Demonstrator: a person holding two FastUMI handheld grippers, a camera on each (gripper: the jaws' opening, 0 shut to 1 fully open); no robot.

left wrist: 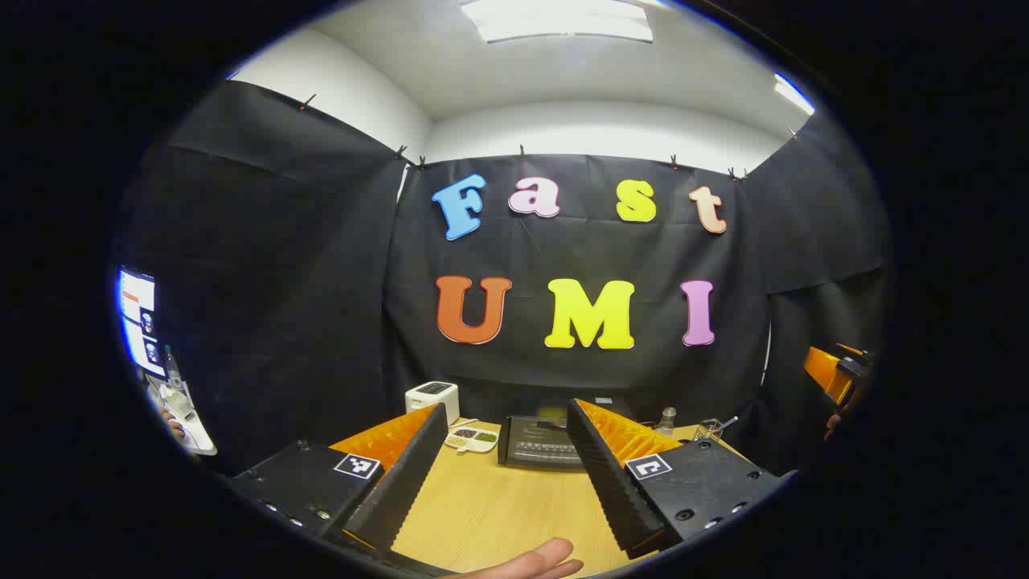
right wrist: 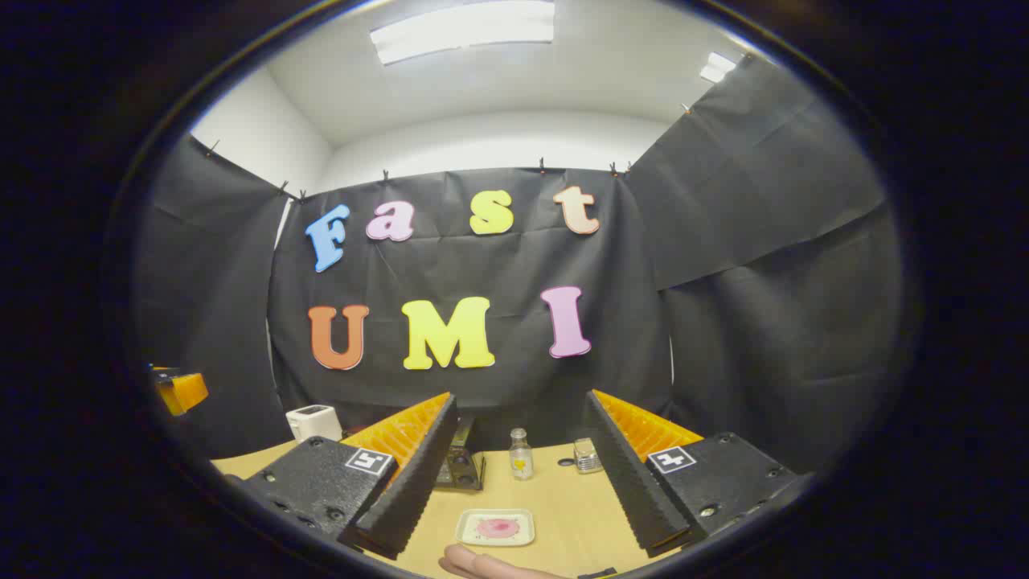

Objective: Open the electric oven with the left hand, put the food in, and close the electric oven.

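The black electric oven (left wrist: 540,444) stands at the back of the wooden table (left wrist: 498,507), its door shut. My left gripper (left wrist: 506,407) is open, held short of the oven and lined up with it, nothing between its fingers. A small white square plate with pink food (right wrist: 495,527) lies on the table near the front, low between the fingers of my right gripper (right wrist: 521,397), which is open and above it. In the right gripper view the oven (right wrist: 462,465) is partly hidden behind the left finger.
A white boxy appliance (left wrist: 432,397) and a divided dish of food (left wrist: 472,438) sit left of the oven. A small bottle (right wrist: 521,454) and a glass jar (right wrist: 588,456) stand at the back. A fingertip (left wrist: 530,561) shows at the lower edge. A lit screen (left wrist: 137,318) is far left.
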